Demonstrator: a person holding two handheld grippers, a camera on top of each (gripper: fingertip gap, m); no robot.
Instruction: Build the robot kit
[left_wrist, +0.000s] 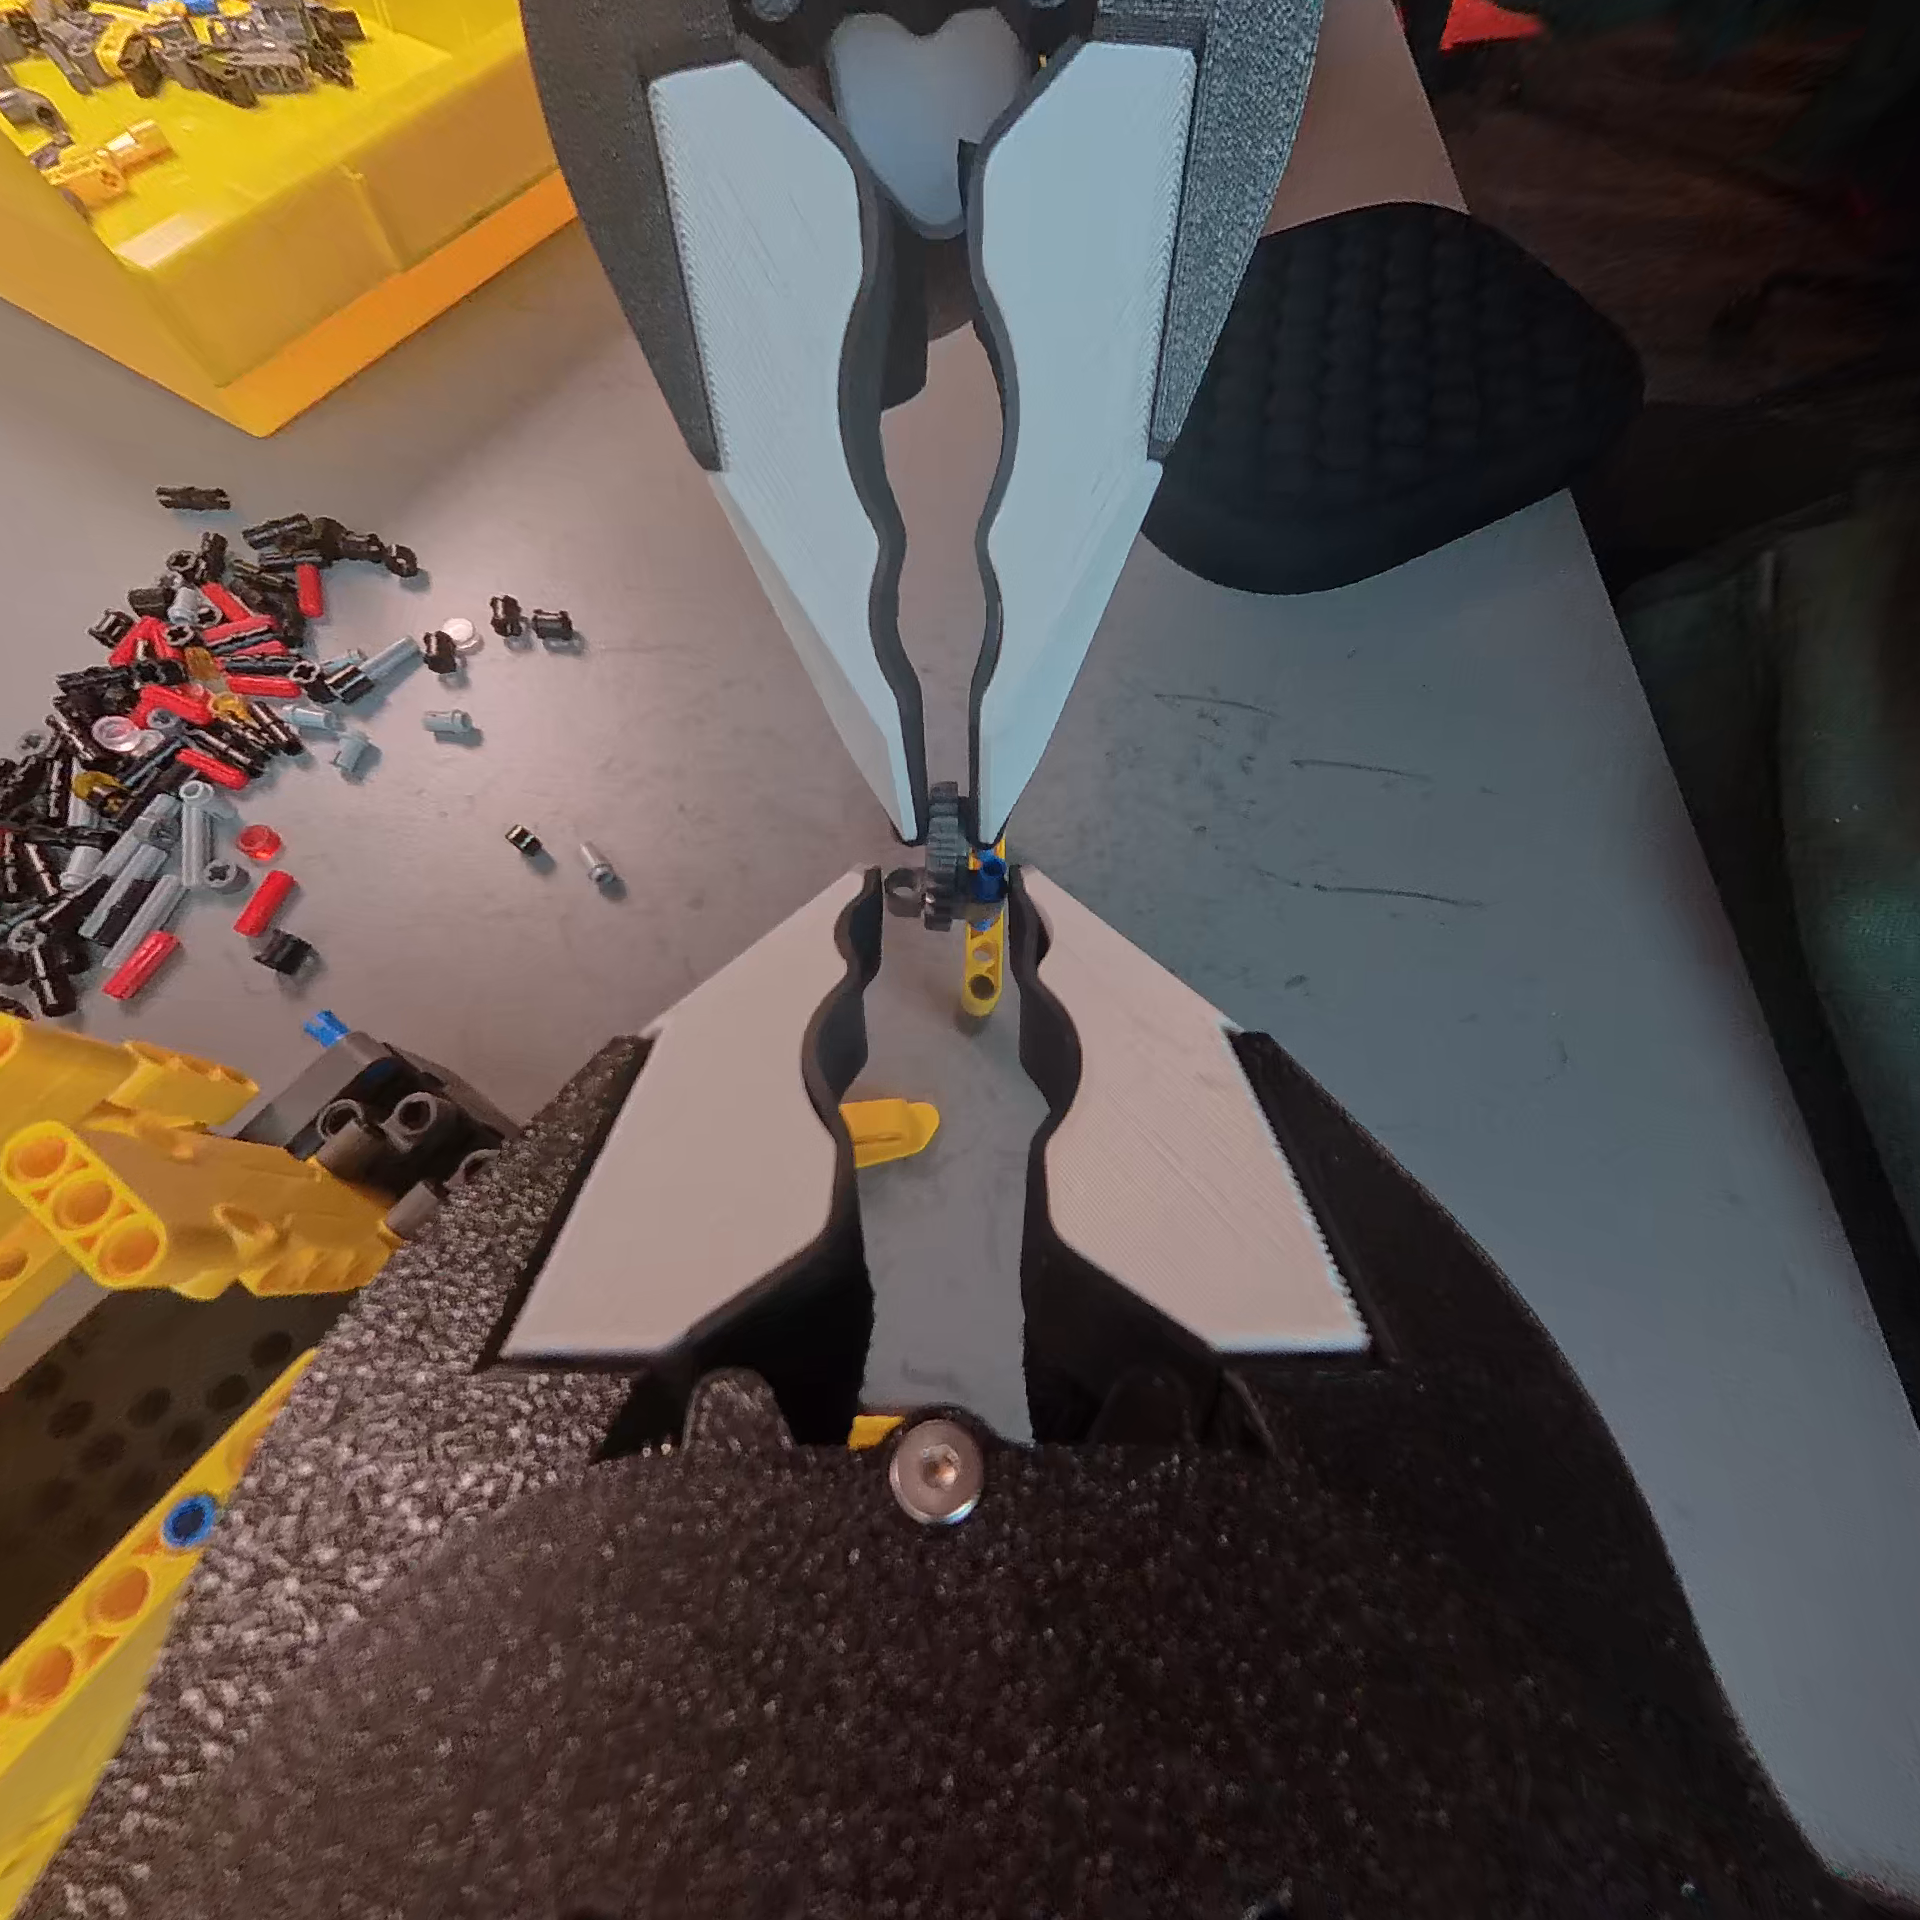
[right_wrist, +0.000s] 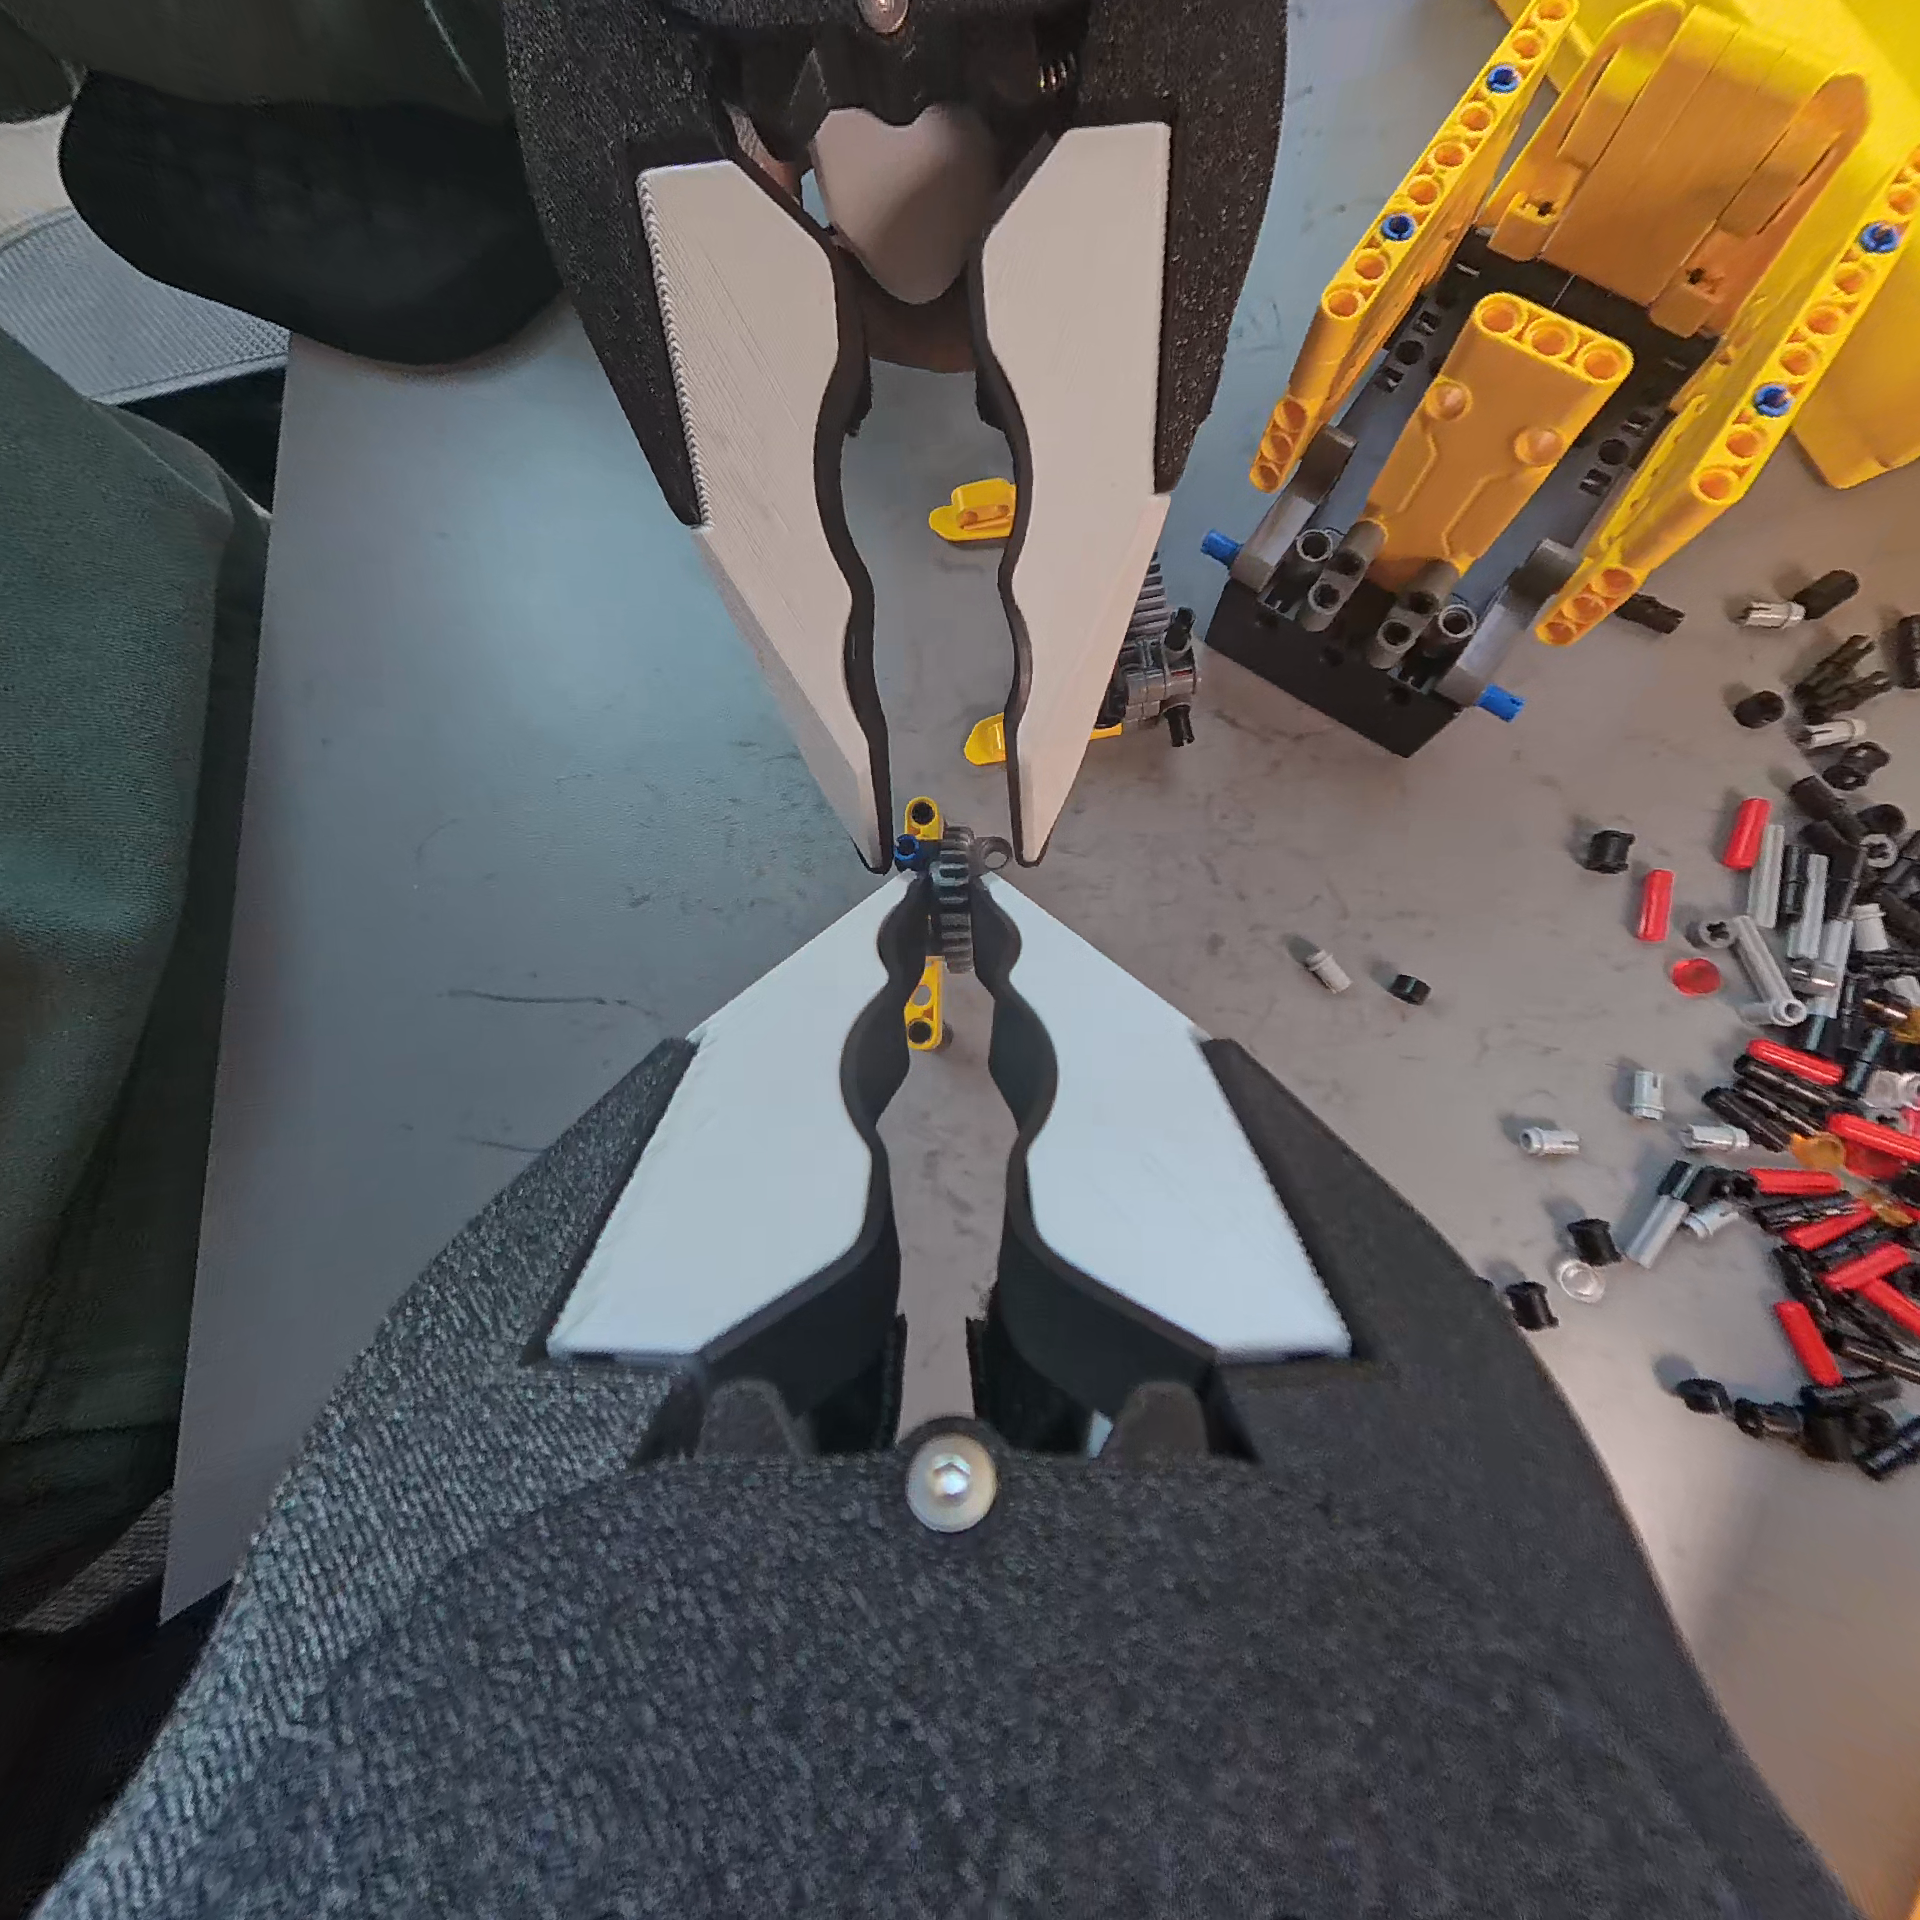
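Pinching the small black plastic gear (left_wrist: 943, 854) in your right tool (left_wrist: 943, 831), left tool (left_wrist: 948, 883) gaping around its yellow beam (left_wrist: 981, 961); twisting could drop it.

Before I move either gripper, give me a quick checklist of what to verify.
1. Right gripper jaws closed on black gear: ok.
2. Left gripper jaws gripping both ends of the gear stack: cannot tell.
3. Yellow beam sits against the gear: ok.
4. Blue pin in the beam's top hole: ok.
5. Table clear under the grippers: not ok, loose yellow piece lies there.
6. Parts pile apart from both grippers: ok.
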